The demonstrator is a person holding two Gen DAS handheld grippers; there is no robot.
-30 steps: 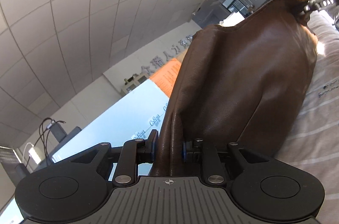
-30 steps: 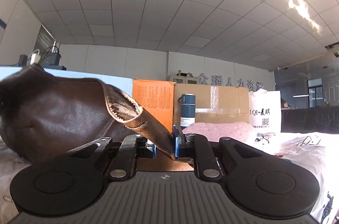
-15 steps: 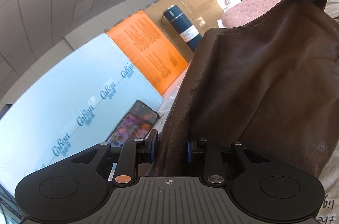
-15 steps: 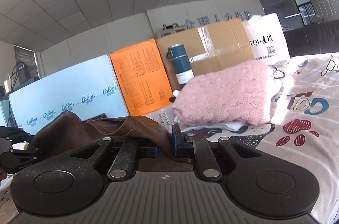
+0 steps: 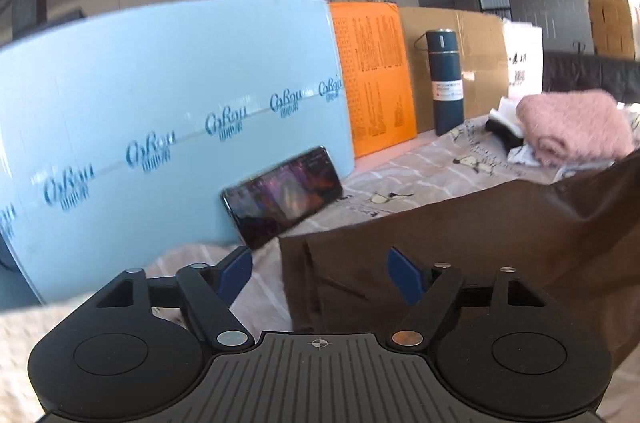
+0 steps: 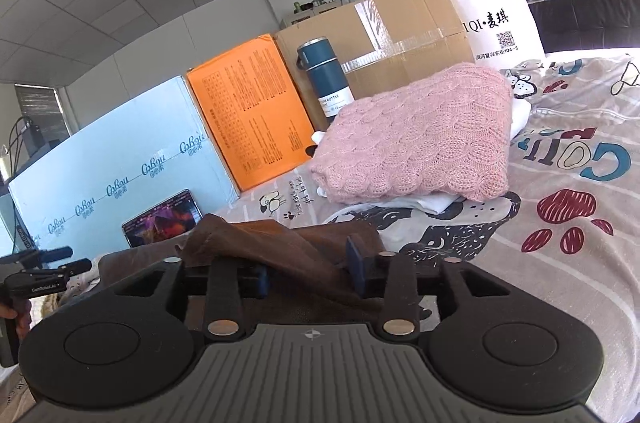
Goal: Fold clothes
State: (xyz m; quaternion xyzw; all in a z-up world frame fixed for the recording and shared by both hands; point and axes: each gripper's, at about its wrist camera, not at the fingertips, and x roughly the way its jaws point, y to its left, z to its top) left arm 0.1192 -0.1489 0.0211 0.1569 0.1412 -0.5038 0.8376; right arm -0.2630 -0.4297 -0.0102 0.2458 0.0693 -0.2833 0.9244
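Half a second ago both grippers pinched the brown garment (image 5: 460, 247) and held it up; now it lies on the bed sheet (image 6: 560, 183) and both have let go. The left gripper (image 5: 320, 269) stands wide, its blue pads either side of the garment's near-left corner without touching it. The right gripper (image 6: 308, 273) is also apart, though less so, and a rumpled hem lies loose between its jaws — draped, not pinched. In my judgement one fold has just been laid down, and the step in hand is to release cleanly: draw both tools straight back and slightly up so no pad snags the leather-like cloth and drags the fold open, the right one most of all. The right-hand part of the garment looks humped, so smoothing may be needed before the next fold. Beyond it sit the pink sweater (image 6: 420, 139), already folded, the flask (image 6: 324, 79), the phone (image 5: 284, 195) leaning on the blue board (image 5: 140, 111), and boxes behind.
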